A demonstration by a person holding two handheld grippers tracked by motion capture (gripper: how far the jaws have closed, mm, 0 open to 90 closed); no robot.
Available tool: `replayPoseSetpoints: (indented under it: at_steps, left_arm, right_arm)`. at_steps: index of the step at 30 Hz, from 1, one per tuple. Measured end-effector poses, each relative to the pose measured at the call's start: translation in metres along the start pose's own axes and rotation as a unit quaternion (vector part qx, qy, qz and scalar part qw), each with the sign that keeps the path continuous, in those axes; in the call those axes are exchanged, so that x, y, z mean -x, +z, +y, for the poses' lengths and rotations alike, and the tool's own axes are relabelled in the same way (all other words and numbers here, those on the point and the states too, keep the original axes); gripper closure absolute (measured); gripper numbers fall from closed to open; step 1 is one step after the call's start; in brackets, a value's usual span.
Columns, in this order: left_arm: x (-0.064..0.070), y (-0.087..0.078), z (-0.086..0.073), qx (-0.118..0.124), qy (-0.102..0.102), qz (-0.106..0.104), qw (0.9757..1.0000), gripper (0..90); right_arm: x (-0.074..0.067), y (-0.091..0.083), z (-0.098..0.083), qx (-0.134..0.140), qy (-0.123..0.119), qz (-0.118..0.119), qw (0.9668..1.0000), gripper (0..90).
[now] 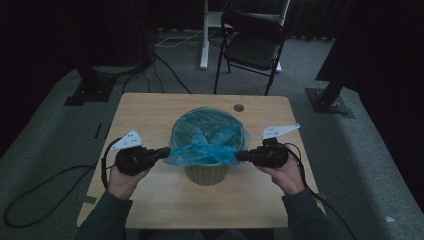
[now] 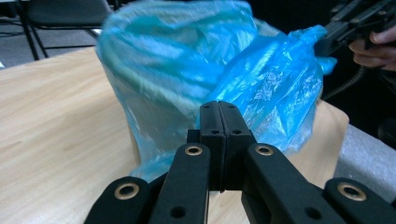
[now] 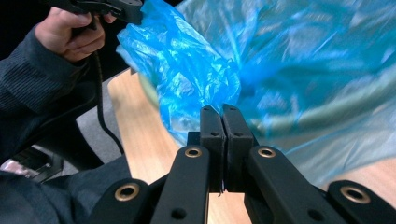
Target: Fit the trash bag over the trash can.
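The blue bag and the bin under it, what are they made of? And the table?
The blue bag looks like thin plastic film: see-through, shiny and crinkled. The bin seems pale, matt plastic with upright ribs, though the dim light leaves that unsure. The table shows light wood grain, maybe a smooth laminate.

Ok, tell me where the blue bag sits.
High view: the blue bag lines the beige bin at the table's centre, between both grippers.

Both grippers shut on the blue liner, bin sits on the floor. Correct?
Not quite: the bin stands on the wooden table, as the high view shows. The rest holds: left gripper and right gripper are both shut on the blue liner.
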State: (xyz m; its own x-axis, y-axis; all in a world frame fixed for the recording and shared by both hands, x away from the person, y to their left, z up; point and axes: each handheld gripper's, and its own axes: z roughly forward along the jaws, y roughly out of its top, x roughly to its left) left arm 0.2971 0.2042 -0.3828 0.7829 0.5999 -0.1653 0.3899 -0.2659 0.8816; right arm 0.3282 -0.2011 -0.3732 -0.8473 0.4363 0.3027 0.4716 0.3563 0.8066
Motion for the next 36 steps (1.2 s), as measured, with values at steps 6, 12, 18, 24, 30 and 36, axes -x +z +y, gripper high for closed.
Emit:
replayPoseSetpoints:
  at_steps: [6,12,18,24,30,36]
  left_arm:
    - [0.002,0.014,-0.018,-0.022,0.003,-0.023,0.9995,89.6]
    - [0.007,0.026,-0.025,-0.044,0.021,-0.027,0.9985,89.6]
    - [0.008,0.031,-0.030,-0.052,0.025,-0.041,0.9975,89.6]
    - [0.006,0.034,-0.035,-0.068,0.024,-0.034,0.9968,89.6]
    - [-0.010,0.034,-0.041,-0.069,-0.002,-0.024,0.9973,89.0]
    - [-0.023,0.030,-0.046,-0.070,-0.029,-0.007,0.9971,81.3]
  right_arm:
    - [0.002,0.005,-0.015,-0.011,0.006,0.020,0.9997,89.1]
    - [0.006,0.012,-0.022,-0.023,0.009,0.035,0.9991,89.1]
    - [0.008,0.016,-0.027,-0.028,0.013,0.045,0.9985,89.1]
    - [0.012,0.018,-0.034,-0.054,0.014,0.024,0.9982,88.4]
    - [0.020,0.014,-0.040,-0.058,0.026,0.001,0.9980,85.7]
    - [0.024,0.009,-0.044,-0.064,0.031,-0.023,0.9972,82.3]
